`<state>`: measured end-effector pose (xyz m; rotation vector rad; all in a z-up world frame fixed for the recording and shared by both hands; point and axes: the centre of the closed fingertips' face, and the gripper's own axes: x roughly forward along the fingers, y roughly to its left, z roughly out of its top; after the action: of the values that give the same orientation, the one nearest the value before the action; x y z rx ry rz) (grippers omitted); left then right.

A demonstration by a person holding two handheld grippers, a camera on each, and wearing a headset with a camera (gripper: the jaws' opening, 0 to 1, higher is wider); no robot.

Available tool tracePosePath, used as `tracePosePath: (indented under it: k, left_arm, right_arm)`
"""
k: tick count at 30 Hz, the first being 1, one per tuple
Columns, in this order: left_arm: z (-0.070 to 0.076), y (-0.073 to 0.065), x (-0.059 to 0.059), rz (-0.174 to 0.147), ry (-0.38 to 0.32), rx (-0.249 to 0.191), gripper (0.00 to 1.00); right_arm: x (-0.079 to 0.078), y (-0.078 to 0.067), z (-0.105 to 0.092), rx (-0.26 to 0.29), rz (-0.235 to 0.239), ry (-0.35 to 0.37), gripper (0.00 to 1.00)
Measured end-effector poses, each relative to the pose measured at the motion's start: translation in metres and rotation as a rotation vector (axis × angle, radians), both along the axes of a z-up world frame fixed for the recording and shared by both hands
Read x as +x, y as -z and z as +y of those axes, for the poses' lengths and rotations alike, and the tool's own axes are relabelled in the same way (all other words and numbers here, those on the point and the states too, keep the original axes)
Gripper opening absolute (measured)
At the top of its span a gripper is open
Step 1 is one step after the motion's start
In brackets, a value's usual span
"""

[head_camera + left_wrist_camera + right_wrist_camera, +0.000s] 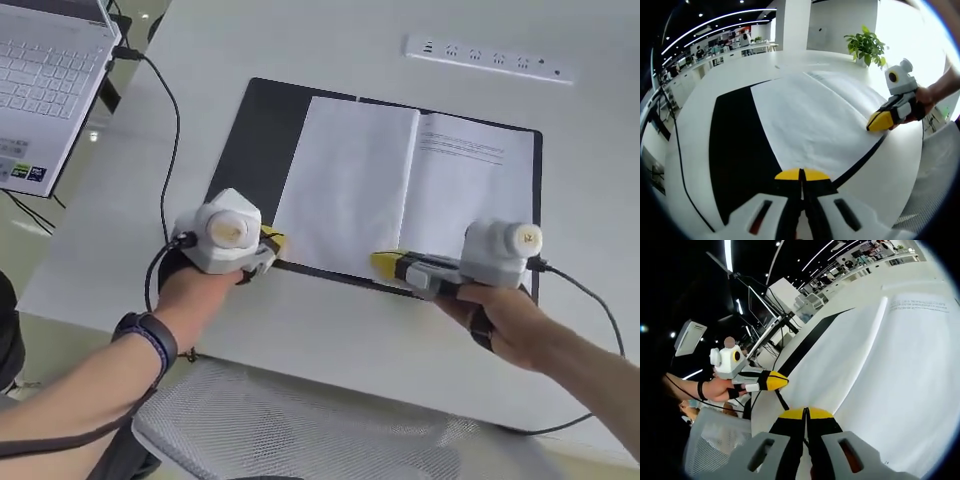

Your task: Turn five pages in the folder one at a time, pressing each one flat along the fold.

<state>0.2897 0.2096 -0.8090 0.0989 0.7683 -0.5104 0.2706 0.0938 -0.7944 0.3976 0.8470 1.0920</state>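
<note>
A black folder (pixel 255 140) lies open on the white table, with a blank white page (pixel 350 185) on the left and a page with a few printed lines (pixel 470 180) on the right of the fold (pixel 410 185). My left gripper (pixel 268 241) is shut, its yellow tips at the blank page's near left corner over the black cover (pixel 740 155). My right gripper (pixel 387 263) is shut too, its tips resting on the near edge of the pages below the fold. The left gripper's own tips (pixel 801 174) and the right gripper's own tips (pixel 805 413) each stand together with nothing between them.
An open laptop (pixel 45 80) sits at the far left with a black cable (pixel 172 130) trailing toward the left gripper. A white power strip (pixel 490 58) lies beyond the folder. A mesh chair (pixel 300 420) is below the table's near edge. A potted plant (pixel 867 47) stands far off.
</note>
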Motion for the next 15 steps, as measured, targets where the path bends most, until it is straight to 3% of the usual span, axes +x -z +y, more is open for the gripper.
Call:
tracePosePath:
  k: [6, 15]
  left_arm:
    - [0.0000, 0.0010, 0.0002, 0.000, 0.001, 0.001, 0.00]
    - [-0.0016, 0.0011, -0.0009, 0.006, 0.020, 0.019, 0.00]
  right_arm:
    - [-0.0071, 0.0001, -0.0012, -0.002, 0.008, -0.005, 0.00]
    - [-0.0019, 0.0068, -0.0063, 0.000, 0.026, 0.016, 0.00]
